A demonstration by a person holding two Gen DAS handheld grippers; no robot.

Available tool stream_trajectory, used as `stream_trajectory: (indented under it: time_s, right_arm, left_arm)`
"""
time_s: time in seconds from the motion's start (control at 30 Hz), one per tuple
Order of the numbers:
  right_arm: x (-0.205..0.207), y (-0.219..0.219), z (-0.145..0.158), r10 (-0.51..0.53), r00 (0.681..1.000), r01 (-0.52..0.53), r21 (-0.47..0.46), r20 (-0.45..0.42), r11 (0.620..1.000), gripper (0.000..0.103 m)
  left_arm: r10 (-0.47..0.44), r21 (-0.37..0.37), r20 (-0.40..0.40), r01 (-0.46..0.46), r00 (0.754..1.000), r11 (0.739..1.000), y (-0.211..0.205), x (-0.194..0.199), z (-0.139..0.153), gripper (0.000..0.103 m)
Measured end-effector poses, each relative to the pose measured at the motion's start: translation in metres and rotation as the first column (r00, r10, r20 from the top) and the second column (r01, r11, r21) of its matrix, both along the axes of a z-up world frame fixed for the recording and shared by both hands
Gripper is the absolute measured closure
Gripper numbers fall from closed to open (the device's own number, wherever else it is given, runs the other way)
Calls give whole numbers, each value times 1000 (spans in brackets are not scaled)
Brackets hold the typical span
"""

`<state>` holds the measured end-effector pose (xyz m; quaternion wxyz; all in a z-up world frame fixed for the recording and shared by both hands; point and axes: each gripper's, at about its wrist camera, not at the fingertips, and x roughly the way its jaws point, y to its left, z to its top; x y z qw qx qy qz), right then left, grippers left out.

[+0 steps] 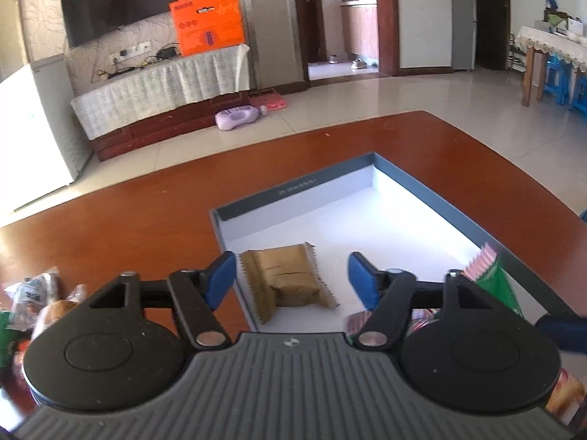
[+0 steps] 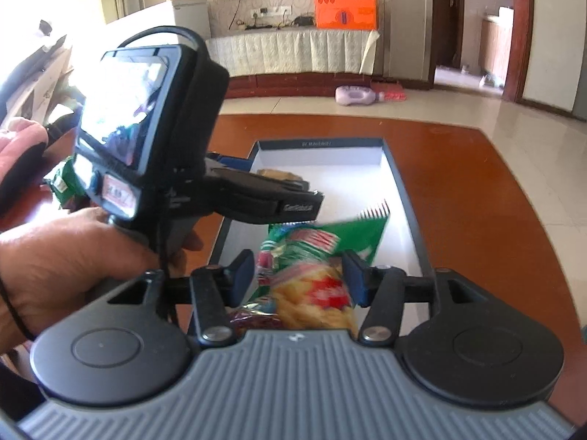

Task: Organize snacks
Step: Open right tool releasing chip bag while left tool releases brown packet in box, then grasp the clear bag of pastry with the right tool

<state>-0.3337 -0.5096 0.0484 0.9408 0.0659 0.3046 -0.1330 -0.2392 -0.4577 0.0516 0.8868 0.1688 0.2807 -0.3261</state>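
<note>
Left gripper (image 1: pixel 291 280): jaws apart, empty above brown packet (image 1: pixel 290 278).
Right gripper (image 2: pixel 299 280): spread around green chip bag (image 2: pixel 315 256); lift clear inside tray (image 2: pixel 407 198).

You had bright daylight coming from the left; it blew out the window area behind your left hand (image 2: pixel 69 256) and glared off the white floor of the box (image 1: pixel 411 216). Fisheye bending curved the table (image 1: pixel 146 216) edges. The green snack bag (image 2: pixel 312 256) was motion-blurred.
</note>
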Motion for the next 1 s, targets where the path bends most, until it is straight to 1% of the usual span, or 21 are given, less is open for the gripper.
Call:
stream_trajectory:
  time_s: [0.17,0.27,0.37,0.53,0.67,0.8,0.93,1.0]
  right_arm:
    - [-13,5,4,-9,998,11,-26,57,1000,42]
    - [-18,10,7,-15,996,19,-44,87,999,42]
    - [-22,16,10,-21,992,26,-36,121,999,42]
    - [-23,33,15,6,988,1,-45,154,999,42]
    - [-18,50,18,53,984,-44,-58,170,997,42]
    - [-7,67,19,118,979,-107,-76,163,991,42]
    - [10,85,16,176,976,-166,-77,132,983,42]
    - [19,92,15,188,974,-181,-62,129,982,42]
  left_arm:
    - [14,-21,17,-14,1000,1000,18,-7,15,22]
    - [26,-25,28,-26,999,999,27,-18,21,21]
    - [35,-27,44,-34,998,999,38,-30,27,20]
    - [64,-37,58,-62,996,997,68,-43,38,18]
    - [108,-67,51,-105,993,992,102,-46,45,18]
    - [149,-77,57,-145,987,986,140,-45,47,17]
    - [226,-97,35,-222,973,970,189,-33,40,17]
    - [268,-88,27,-265,963,960,214,-25,32,17]
